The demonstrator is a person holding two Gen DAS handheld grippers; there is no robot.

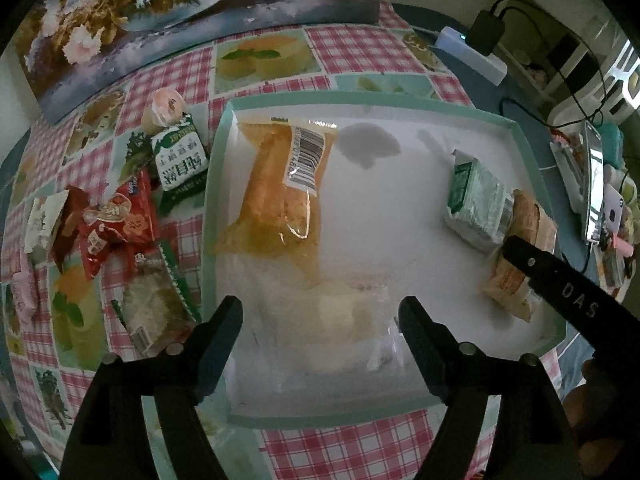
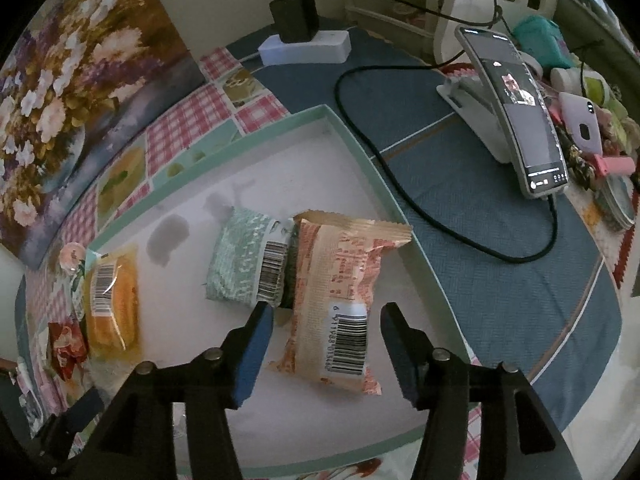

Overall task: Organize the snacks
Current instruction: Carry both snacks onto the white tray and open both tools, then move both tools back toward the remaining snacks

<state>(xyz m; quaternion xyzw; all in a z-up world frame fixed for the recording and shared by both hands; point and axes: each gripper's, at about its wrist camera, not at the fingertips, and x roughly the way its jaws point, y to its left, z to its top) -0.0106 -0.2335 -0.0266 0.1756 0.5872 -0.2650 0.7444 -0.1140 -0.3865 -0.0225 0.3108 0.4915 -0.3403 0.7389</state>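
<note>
A white tray [image 1: 224, 160] (teal-rimmed) is set on the counter [image 1: 352, 52]. An orange packet [image 1: 276, 184], a green packet [image 2: 240, 260] and a peach packet [image 2: 340, 280] are laid inside. Both the left gripper [image 1: 320, 332] and right gripper [image 2: 326, 332] are held with fingers apart, gripping nothing.

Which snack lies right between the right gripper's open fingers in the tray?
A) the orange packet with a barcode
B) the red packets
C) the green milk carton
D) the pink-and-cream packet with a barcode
D: in the right wrist view the pink-and-cream packet lies in the tray between the fingers of the right gripper, untouched by them.
</note>
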